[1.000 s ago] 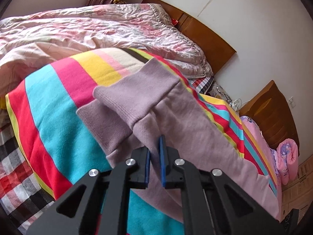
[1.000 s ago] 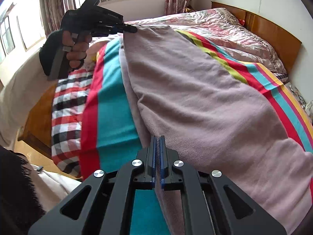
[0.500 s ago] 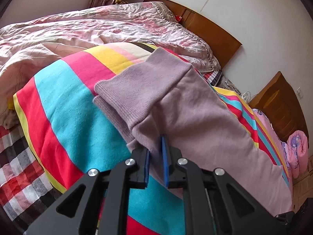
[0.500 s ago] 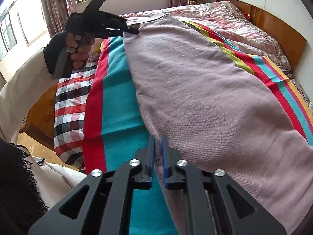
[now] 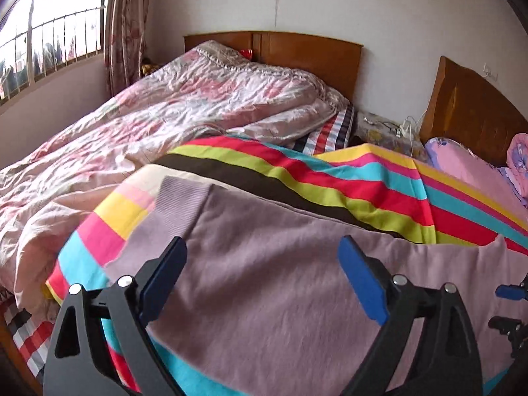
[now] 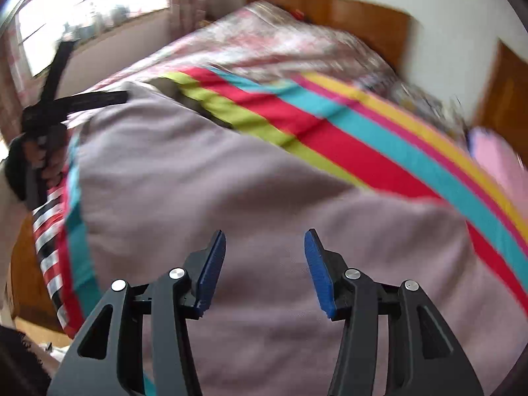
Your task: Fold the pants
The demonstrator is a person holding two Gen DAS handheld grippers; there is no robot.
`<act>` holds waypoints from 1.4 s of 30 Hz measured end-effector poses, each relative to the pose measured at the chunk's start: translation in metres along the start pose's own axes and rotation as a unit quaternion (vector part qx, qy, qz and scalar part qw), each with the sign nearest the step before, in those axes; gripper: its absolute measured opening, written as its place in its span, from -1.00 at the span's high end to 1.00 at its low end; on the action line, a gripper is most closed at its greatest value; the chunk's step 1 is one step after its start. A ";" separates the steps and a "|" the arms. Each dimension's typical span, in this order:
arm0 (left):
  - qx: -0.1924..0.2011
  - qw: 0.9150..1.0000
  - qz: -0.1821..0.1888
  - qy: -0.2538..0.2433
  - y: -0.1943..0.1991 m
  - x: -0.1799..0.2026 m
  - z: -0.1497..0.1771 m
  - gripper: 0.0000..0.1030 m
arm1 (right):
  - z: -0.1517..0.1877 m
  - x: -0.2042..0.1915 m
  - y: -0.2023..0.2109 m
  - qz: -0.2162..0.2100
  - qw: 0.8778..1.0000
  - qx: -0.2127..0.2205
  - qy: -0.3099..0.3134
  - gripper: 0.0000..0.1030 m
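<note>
The mauve pants (image 5: 270, 264) lie flat across a striped blanket (image 5: 330, 181) on the bed, with the ribbed waistband (image 5: 178, 194) at the far left. My left gripper (image 5: 262, 254) is open and empty just above the pants. The pants also fill the blurred right wrist view (image 6: 204, 191). My right gripper (image 6: 265, 246) is open and empty above them. The left gripper shows in the right wrist view (image 6: 122, 97) at the pants' far left edge.
A pink floral quilt (image 5: 148, 122) is heaped behind the blanket. Wooden headboards (image 5: 307, 56) stand against the far wall. A pink pillow (image 5: 468, 171) lies at the right. A checked sheet (image 5: 29, 340) hangs at the bed's left edge.
Both grippers have opened and let go of the pants. The pants now lie flat on the blanket. Both cameras have swung up toward the headboards.
</note>
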State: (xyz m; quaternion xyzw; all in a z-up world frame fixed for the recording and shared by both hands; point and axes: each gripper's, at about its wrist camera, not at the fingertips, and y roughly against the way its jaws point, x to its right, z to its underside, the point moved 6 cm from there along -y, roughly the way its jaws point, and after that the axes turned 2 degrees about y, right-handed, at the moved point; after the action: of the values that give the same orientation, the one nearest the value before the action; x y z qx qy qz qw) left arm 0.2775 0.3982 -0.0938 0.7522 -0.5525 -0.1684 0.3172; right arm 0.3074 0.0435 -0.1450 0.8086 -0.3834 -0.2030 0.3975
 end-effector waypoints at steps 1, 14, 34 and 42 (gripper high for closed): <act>-0.017 1.000 0.011 0.004 -0.016 0.003 0.002 -0.81 | 0.008 0.010 -0.005 0.001 1.000 -0.015 -0.019 0.03; -0.063 0.997 -0.042 -0.018 -0.071 0.003 0.021 -0.95 | 0.083 0.133 0.091 0.072 0.981 0.053 -0.173 -0.32; -0.102 0.989 0.037 -0.096 -0.057 0.166 0.081 -0.97 | -0.005 0.241 -0.017 -0.097 0.990 -0.027 -0.101 0.25; -0.101 0.991 0.032 -0.083 -0.062 0.161 0.080 -0.97 | -0.002 0.219 -0.006 -0.121 0.990 -0.013 -0.065 0.26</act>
State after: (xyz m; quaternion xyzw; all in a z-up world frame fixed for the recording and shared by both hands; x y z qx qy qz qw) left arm 0.3277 0.2354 -0.1789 0.6813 -0.5811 -0.2750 0.3499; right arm 0.4479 -0.1247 -0.1536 0.8288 -0.3052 -0.3069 0.3546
